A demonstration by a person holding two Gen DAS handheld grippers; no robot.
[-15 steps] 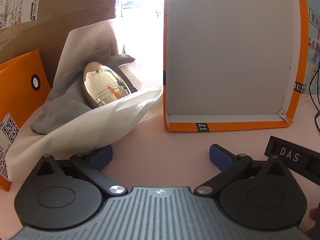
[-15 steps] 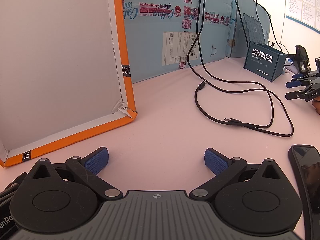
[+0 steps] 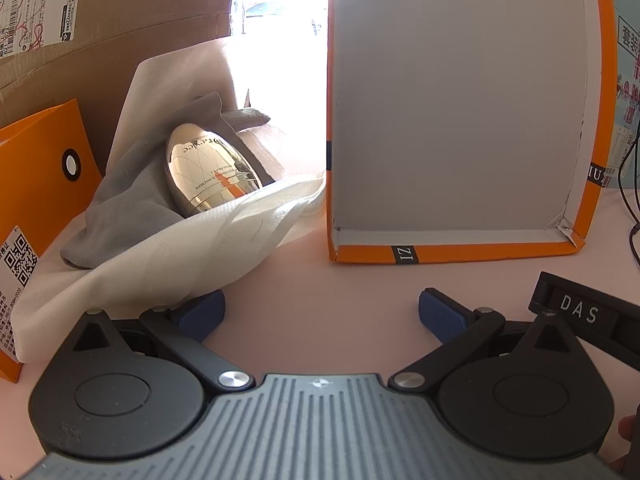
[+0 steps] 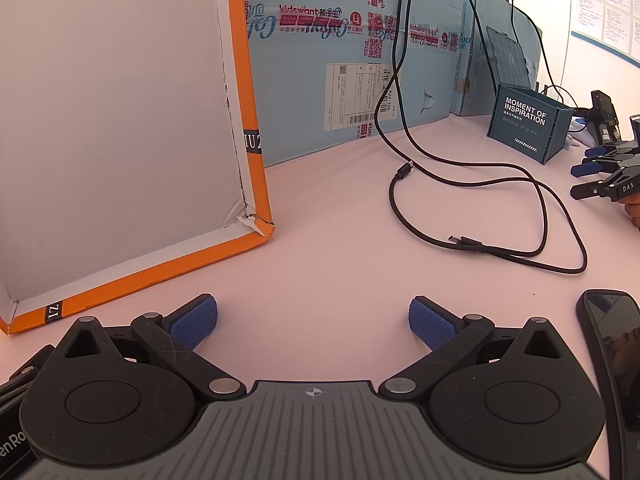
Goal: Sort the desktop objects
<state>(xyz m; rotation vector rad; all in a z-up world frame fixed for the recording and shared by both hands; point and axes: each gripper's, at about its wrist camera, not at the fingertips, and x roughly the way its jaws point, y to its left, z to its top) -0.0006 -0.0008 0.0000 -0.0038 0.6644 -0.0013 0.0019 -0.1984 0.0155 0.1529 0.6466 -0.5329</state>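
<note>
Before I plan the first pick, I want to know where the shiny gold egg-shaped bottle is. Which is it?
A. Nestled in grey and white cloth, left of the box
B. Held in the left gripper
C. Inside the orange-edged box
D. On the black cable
A: the left wrist view shows the gold bottle lying in the grey cloth and white cloth, left of the orange-edged box.

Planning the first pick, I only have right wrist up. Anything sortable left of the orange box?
Observer: Yes, a gold egg-shaped bottle lies tilted on a grey cloth, beside the orange box.
Operator: Is the left gripper on it?
Observer: No, the left gripper is open on bare table, short of the white fabric.
Operator: Anything further left?
Observer: An orange bag with a QR label stands there, against a brown carton.
</note>
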